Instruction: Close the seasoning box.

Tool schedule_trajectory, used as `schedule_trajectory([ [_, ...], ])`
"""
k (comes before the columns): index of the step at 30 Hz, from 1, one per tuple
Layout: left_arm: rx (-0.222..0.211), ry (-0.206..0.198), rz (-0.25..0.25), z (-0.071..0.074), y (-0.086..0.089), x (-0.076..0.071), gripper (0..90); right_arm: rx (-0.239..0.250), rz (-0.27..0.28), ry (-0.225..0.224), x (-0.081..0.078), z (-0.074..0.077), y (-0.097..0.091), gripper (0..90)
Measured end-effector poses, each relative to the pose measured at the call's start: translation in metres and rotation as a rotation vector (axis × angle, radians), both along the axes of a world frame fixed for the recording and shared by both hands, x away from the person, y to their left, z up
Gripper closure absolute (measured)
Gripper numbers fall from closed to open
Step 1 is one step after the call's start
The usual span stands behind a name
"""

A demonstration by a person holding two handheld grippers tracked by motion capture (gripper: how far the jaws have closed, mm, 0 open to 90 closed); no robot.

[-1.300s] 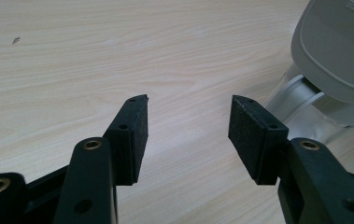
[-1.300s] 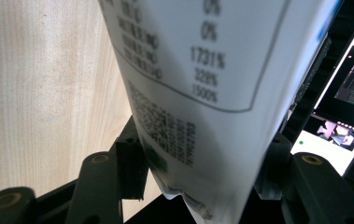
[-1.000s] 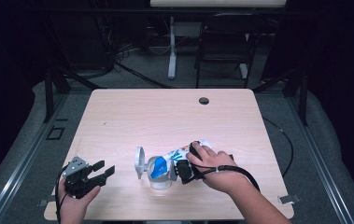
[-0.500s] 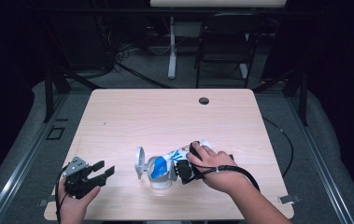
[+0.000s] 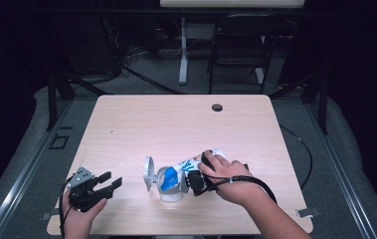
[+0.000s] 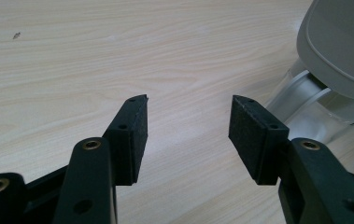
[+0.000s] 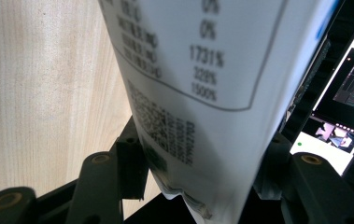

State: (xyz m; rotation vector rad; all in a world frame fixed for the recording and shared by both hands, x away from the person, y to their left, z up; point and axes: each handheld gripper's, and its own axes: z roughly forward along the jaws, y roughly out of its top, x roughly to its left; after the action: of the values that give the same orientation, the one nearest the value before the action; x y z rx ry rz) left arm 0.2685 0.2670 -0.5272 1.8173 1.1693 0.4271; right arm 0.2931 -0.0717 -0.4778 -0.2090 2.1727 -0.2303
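Note:
A white and blue pouch [image 5: 191,163] lies tilted, its blue end over a clear container [image 5: 171,192] near the table's front middle. The container's grey lid [image 5: 148,173] stands open on its left side. My right gripper [image 5: 192,180] is shut on the pouch, with a hand on top of it. In the right gripper view the pouch [image 7: 202,60], printed with a table and a code, sits between the jaws of the right gripper [image 7: 201,161]. My left gripper [image 5: 113,180] rests open at the table's front left with nothing in it. In the left gripper view the left gripper [image 6: 188,126] points toward the lid [image 6: 340,42].
The wooden table [image 5: 176,124] has a round cable hole [image 5: 217,107] near its far edge. A chair [image 5: 235,50] and a table leg stand behind it. A black cable [image 5: 255,181] loops from the right gripper. A lit screen [image 7: 343,126] is beyond the pouch.

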Motion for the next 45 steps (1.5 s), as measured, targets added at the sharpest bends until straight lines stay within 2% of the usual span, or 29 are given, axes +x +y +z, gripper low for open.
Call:
schedule_trajectory([
  [45,0.003,0.0,0.003,-0.0005,0.0008,0.0006,47.3,-0.019,0.006,-0.005,-0.0005,0.0016,0.0013,48.6],
])
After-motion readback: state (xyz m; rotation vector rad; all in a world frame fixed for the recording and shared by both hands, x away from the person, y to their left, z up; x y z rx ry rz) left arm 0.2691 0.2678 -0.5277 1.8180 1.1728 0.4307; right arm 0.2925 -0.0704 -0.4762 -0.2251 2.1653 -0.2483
